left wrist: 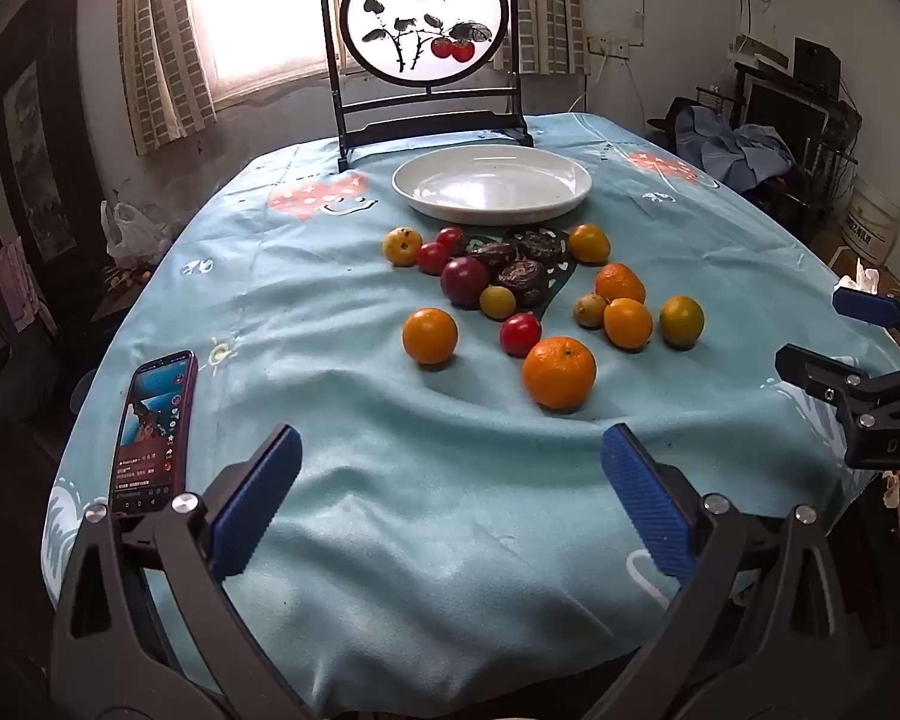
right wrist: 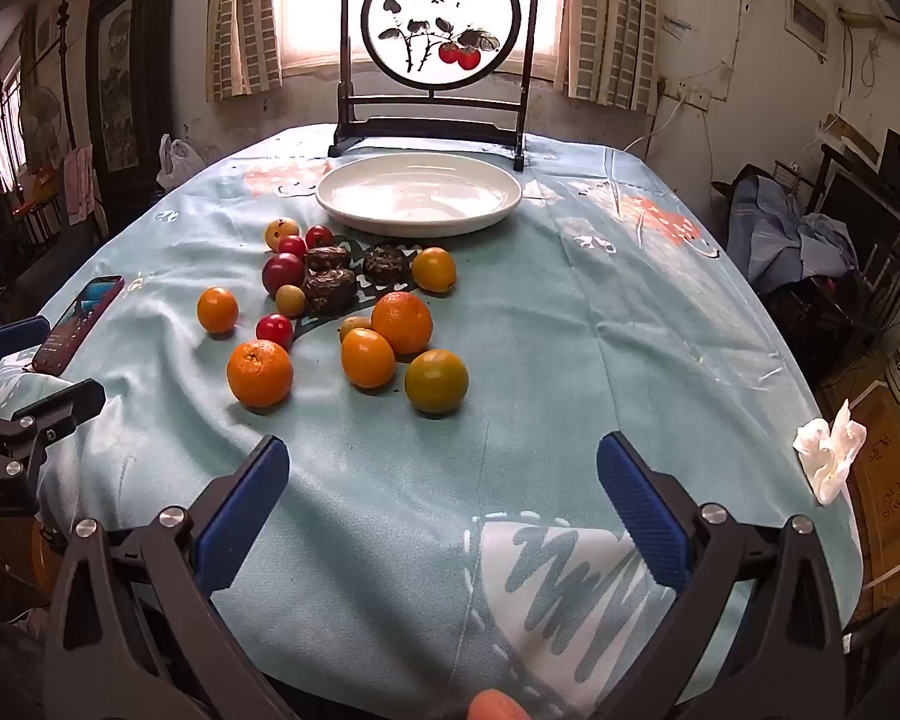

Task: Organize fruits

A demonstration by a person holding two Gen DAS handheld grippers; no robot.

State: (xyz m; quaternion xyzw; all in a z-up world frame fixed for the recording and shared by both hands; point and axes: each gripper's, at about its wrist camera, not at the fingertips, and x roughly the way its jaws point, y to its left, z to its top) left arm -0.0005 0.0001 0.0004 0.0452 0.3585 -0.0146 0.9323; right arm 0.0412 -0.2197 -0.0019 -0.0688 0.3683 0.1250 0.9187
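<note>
Loose fruit lies on a light blue tablecloth [left wrist: 354, 420]: a big orange [left wrist: 558, 373] nearest me, a smaller orange [left wrist: 429, 336], a red plum [left wrist: 519, 334], a dark purple plum [left wrist: 464, 281] and several dark wrinkled fruits [left wrist: 519, 276]. An empty white plate [left wrist: 492, 183] stands behind them. My left gripper [left wrist: 450, 498] hangs open over bare cloth, short of the fruit. In the right wrist view my right gripper [right wrist: 441, 510] is open too, with a greenish orange [right wrist: 436, 381], the big orange [right wrist: 260, 373] and the plate [right wrist: 418, 194] ahead.
A lit phone [left wrist: 153, 429] lies at the table's left edge. A framed round painting [left wrist: 423, 24] stands behind the plate. A crumpled white tissue [right wrist: 829, 450] sits at the right edge. Furniture and clothes crowd the room's right side.
</note>
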